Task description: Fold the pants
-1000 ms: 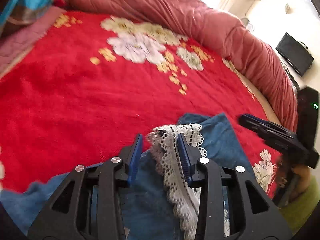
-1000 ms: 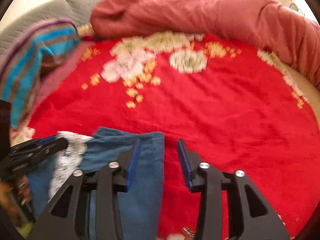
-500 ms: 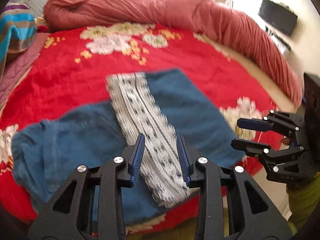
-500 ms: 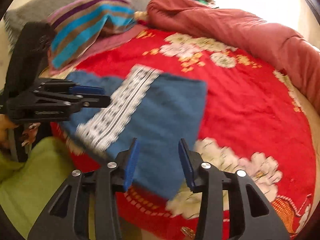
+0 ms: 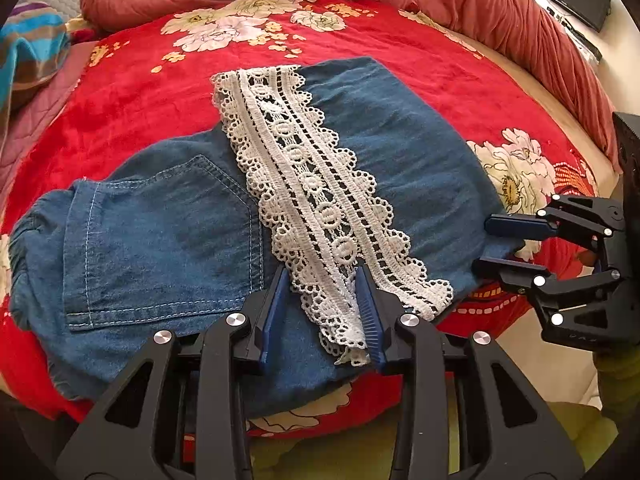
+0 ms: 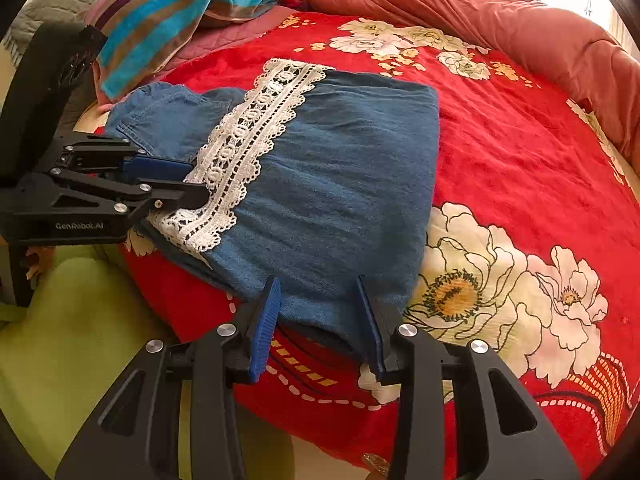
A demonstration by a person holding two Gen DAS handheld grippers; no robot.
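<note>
The blue denim pants lie folded on the red floral blanket of the bed, close to its near edge, with a white lace trim running diagonally across the top layer. The left gripper has its jaws wide apart, one on each side of the lace's near end; the lace seems to brush the inner face of the right-hand jaw, though the angle makes contact hard to judge. A back pocket with pale stitching sits to the left of these jaws. The right gripper also has its jaws spread wide, straddling the near edge of the pants' plain denim panel where it hangs toward the bed's edge; nothing is pinched between them. Ahead of both pairs of jaws, a rolled rust-red quilt borders the far side of the bed, and a striped blanket lies ahead and to the left.
</note>
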